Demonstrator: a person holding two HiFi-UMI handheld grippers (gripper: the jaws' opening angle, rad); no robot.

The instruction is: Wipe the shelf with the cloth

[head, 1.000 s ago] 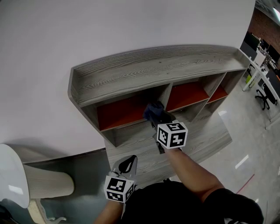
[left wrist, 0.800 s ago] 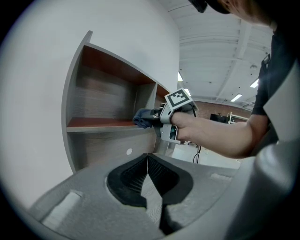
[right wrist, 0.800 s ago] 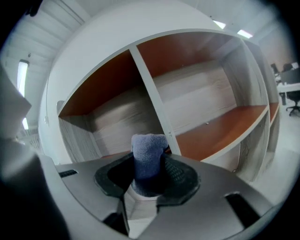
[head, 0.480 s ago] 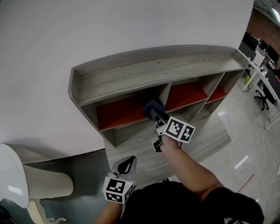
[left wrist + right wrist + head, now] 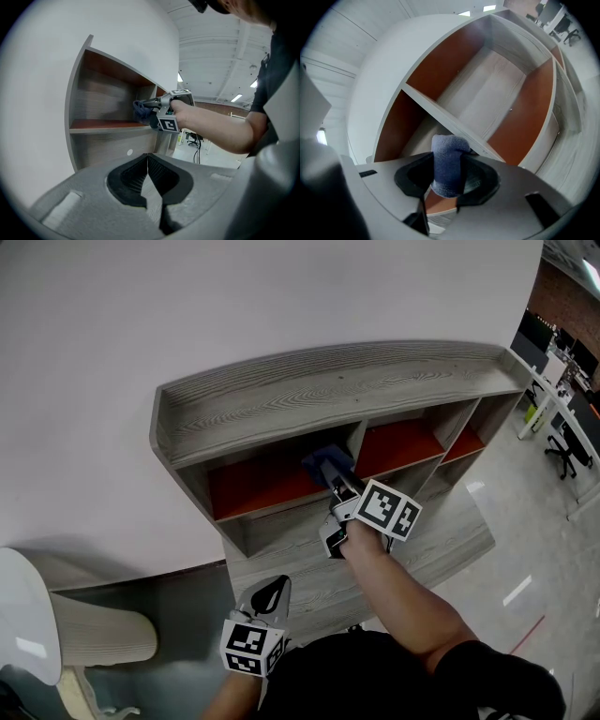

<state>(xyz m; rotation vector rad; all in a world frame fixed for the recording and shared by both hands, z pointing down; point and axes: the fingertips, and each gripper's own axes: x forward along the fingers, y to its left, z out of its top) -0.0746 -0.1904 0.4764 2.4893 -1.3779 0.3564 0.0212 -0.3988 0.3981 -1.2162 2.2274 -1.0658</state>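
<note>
- Right tongs (image 5: pixel 339 486) are clamped on the blue cloth (image 5: pixel 447 161). The cloth is at the right end of the left compartment of the shelf (image 5: pixel 309 390), just beside the divider (image 5: pixel 353 439).
- Left tongs (image 5: pixel 149 174) are closed together with nothing in them, held low near my body, well apart from the shelf.
- I can't tell whether the cloth touches the red board (image 5: pixel 258 486). I'd press the wad flat on it, then stroke left in overlapping passes, far to near.
- Only a short tuft sticks past the tips, so I'd tilt down or the jaw tips may scrape the board.
- Edges: divider just right, top board overhead, back wall far. Open room runs left along the compartment and near, over the lower ledge (image 5: pixel 441 531).
</note>
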